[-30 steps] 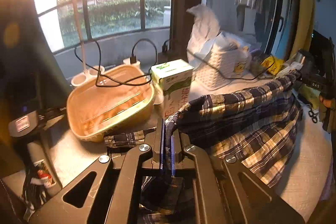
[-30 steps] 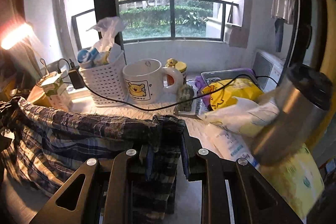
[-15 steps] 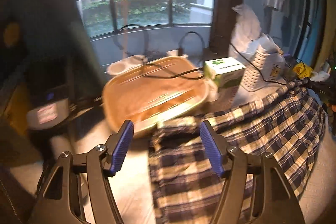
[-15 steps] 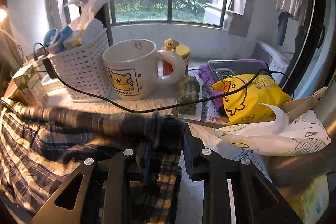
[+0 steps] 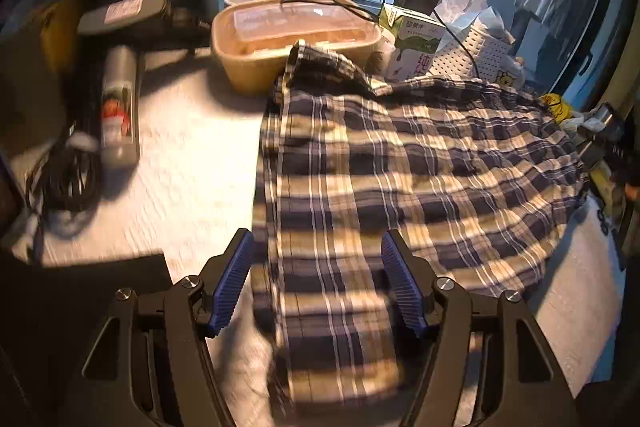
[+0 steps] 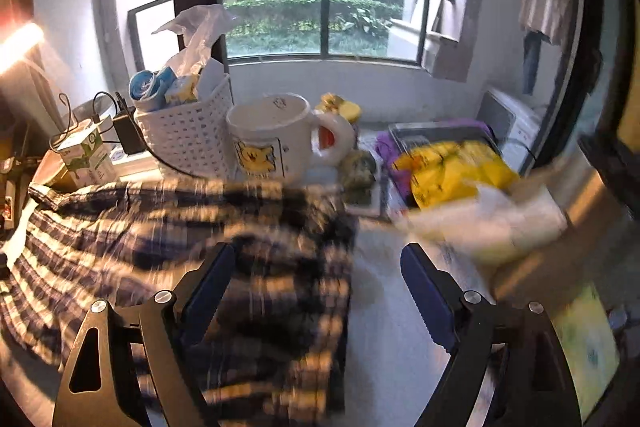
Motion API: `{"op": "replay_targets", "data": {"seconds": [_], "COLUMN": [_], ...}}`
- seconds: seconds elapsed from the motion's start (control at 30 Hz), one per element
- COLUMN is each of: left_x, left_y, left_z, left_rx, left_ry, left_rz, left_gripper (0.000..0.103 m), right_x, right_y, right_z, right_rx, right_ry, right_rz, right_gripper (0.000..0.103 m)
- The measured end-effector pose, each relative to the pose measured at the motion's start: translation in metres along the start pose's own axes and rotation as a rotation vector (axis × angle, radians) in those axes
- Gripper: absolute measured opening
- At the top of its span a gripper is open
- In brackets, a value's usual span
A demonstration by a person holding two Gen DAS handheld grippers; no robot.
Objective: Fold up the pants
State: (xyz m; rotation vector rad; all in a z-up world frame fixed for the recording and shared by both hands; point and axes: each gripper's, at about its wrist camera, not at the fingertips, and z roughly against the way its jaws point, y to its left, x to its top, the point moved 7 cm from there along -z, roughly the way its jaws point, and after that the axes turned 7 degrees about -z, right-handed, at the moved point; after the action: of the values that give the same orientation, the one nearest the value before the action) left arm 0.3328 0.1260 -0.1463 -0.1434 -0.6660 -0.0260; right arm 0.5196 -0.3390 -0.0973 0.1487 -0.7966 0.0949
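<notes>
The blue and cream plaid pants (image 5: 400, 171) lie spread on the white table, their far left corner rumpled against a tan tub. My left gripper (image 5: 316, 283) is open and empty, hovering over the pants' near left edge. In the right wrist view the pants (image 6: 168, 239) lie blurred at lower left. My right gripper (image 6: 316, 291) is open and empty above their right edge.
A tan tub (image 5: 292, 35), a milk carton (image 5: 416, 43) and a white basket (image 6: 188, 139) stand behind the pants. A large mug (image 6: 272, 143), a yellow bag (image 6: 452, 167) and a steel flask (image 6: 560, 239) crowd the right side. Cables and a spray can (image 5: 118, 107) lie left.
Both grippers opened and let go of the pants' waistband, left first, then right. The pants dropped flat onto the table. Both grippers pulled back and tilted downward.
</notes>
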Motion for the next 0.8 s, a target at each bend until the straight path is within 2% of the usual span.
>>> {"op": "replay_targets", "data": {"seconds": [0.07,0.13,0.17,0.27,0.3,0.43,0.67,0.7,0.77,0.8], "left_x": [-0.008,-0.014,-0.018,-0.022,-0.023,-0.024,-0.019,-0.021,-0.023,-0.024], "left_y": [-0.003,-0.004,-0.003,0.000,0.001,0.002,0.004,0.005,0.004,0.002], "left_z": [-0.002,-0.007,-0.011,-0.008,-0.005,0.005,0.011,0.012,0.012,0.013], "left_rx": [-0.017,-0.021,-0.008,0.026,0.030,0.060,0.071,0.070,0.068,0.071], "left_ry": [0.010,0.033,0.047,0.033,0.025,-0.010,-0.036,-0.035,-0.030,-0.031], "left_rz": [-0.001,-0.003,-0.001,-0.016,-0.015,-0.014,0.007,0.012,0.016,0.012], "left_gripper": [0.065,0.053,0.042,0.019,0.014,0.009,0.008,0.008,0.008,0.008], "right_x": [-0.015,-0.029,-0.040,-0.064,-0.071,-0.092,-0.095,-0.096,-0.094,-0.093], "right_y": [-0.009,-0.017,-0.022,-0.028,-0.028,-0.028,-0.017,-0.013,-0.010,-0.010], "right_z": [0.008,0.014,0.017,0.021,0.022,0.021,0.009,0.004,-0.001,-0.002], "right_rx": [0.001,0.003,0.007,0.024,0.029,0.058,0.190,0.201,0.177,0.179], "right_ry": [0.016,0.030,0.045,0.080,0.088,0.120,0.147,0.151,0.129,0.133], "right_rz": [-0.041,-0.084,-0.115,-0.171,-0.182,-0.234,-0.366,-0.374,-0.369,-0.374], "right_gripper": [0.086,0.086,0.086,0.086,0.086,0.086,0.085,0.077,0.053,0.029]}}
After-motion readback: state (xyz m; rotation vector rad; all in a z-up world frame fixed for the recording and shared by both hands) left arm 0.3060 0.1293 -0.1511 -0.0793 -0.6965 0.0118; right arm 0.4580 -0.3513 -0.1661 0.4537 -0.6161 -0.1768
